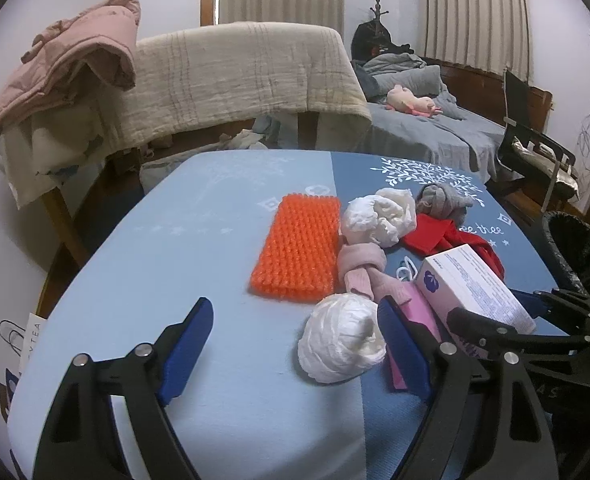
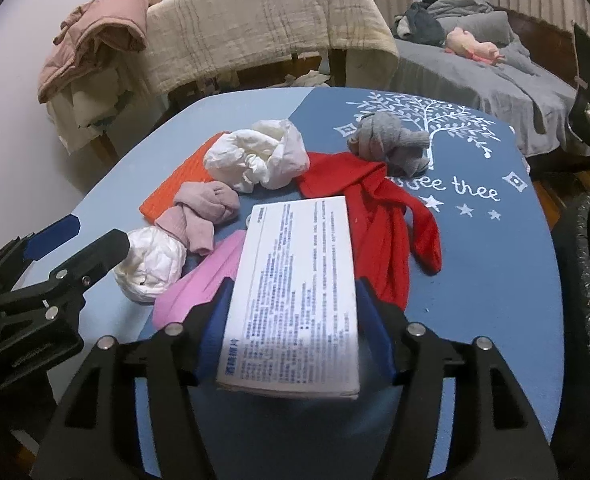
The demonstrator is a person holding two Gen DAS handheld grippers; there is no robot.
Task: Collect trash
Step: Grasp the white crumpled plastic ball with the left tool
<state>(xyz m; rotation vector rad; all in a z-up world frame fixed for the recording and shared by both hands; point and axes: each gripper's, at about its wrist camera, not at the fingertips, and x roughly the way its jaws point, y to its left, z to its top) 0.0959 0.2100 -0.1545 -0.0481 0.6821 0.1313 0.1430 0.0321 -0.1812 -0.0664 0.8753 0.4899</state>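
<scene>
Our right claw point(image 2: 291, 344) pinches a white printed box point(image 2: 295, 292) across its width, long axis running straight out ahead, while our left claw point(image 1: 295, 344) gapes wide and empty, its right pad just beside the nearer crumpled white wad point(image 1: 341, 342), which lies inside the gap and makes that hand the closer one for it. We judge the black bin point(image 1: 575, 252) off the counter's point(image 1: 155, 264) right edge suits the box; a bed point(image 1: 435, 136) and draped chairs stand beyond.
</scene>
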